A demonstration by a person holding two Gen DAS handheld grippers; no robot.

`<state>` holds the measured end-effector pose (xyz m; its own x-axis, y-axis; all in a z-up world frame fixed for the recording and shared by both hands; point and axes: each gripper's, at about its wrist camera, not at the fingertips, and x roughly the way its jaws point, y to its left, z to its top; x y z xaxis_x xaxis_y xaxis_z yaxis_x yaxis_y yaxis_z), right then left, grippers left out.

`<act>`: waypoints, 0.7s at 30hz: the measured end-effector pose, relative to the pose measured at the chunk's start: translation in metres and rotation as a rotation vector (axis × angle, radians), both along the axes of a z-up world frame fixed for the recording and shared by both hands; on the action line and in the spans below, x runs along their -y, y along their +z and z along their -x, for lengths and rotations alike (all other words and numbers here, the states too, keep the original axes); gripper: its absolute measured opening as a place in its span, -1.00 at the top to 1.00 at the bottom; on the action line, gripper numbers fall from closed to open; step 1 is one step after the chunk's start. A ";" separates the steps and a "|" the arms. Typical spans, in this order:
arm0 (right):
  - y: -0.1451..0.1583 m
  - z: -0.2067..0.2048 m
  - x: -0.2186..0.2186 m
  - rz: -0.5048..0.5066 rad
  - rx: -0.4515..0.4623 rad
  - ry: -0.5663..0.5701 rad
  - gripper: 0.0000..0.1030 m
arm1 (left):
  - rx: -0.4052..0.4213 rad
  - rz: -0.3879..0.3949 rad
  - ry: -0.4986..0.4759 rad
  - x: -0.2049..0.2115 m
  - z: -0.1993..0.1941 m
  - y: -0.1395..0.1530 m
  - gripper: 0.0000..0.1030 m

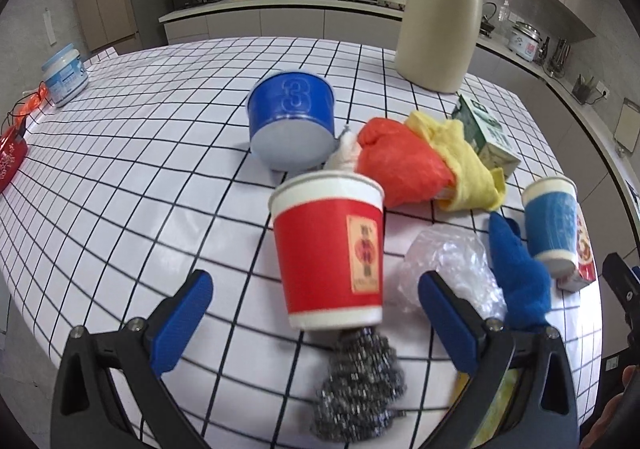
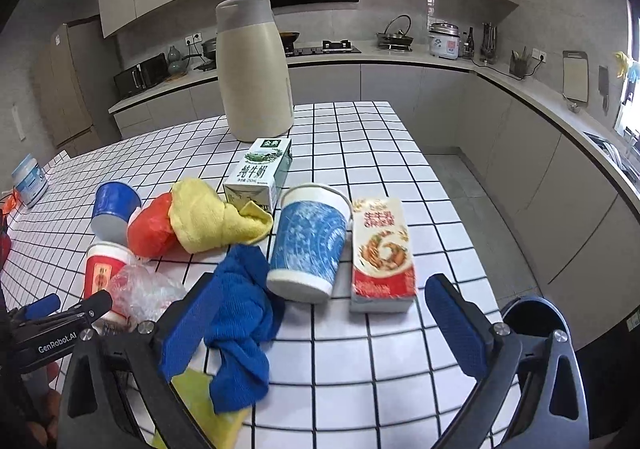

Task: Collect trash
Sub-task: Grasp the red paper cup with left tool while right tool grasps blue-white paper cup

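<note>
- Where a black-gridded white tablecloth (image 2: 360,177) covers a kitchen table, trash lies near: red paper cup (image 1: 328,249), blue paper cup (image 2: 308,245), milk carton (image 2: 260,177).
- Left gripper (image 1: 316,321) and right gripper (image 2: 312,325) both gape, holding nothing.
- Only the left view shows the steel scourer (image 1: 360,381); only the right shows the dark bin (image 2: 536,317).

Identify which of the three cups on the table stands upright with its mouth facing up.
The red cup, between the left jaws. The blue-patterned cup and the plain blue cup show their bases.
</note>
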<state>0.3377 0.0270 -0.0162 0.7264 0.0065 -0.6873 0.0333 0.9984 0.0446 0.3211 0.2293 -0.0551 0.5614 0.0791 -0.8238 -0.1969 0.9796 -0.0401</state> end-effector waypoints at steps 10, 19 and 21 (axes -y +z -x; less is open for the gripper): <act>-0.020 -0.051 -0.008 0.000 -0.041 -0.016 -0.74 | -0.043 0.028 -0.037 -0.013 -0.026 -0.019 -0.75; -0.042 -0.077 -0.009 -0.021 -0.097 -0.017 -0.50 | -0.070 0.065 -0.052 -0.017 -0.029 -0.030 -0.28; -0.046 -0.082 -0.011 -0.023 -0.111 -0.009 -0.40 | -0.067 0.063 -0.050 -0.018 -0.029 -0.029 -0.27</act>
<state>0.4195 0.0378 -0.0626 0.6455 0.0171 -0.7636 0.0485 0.9968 0.0633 0.3499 0.2469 -0.0837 0.5070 -0.0010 -0.8619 -0.1521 0.9842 -0.0906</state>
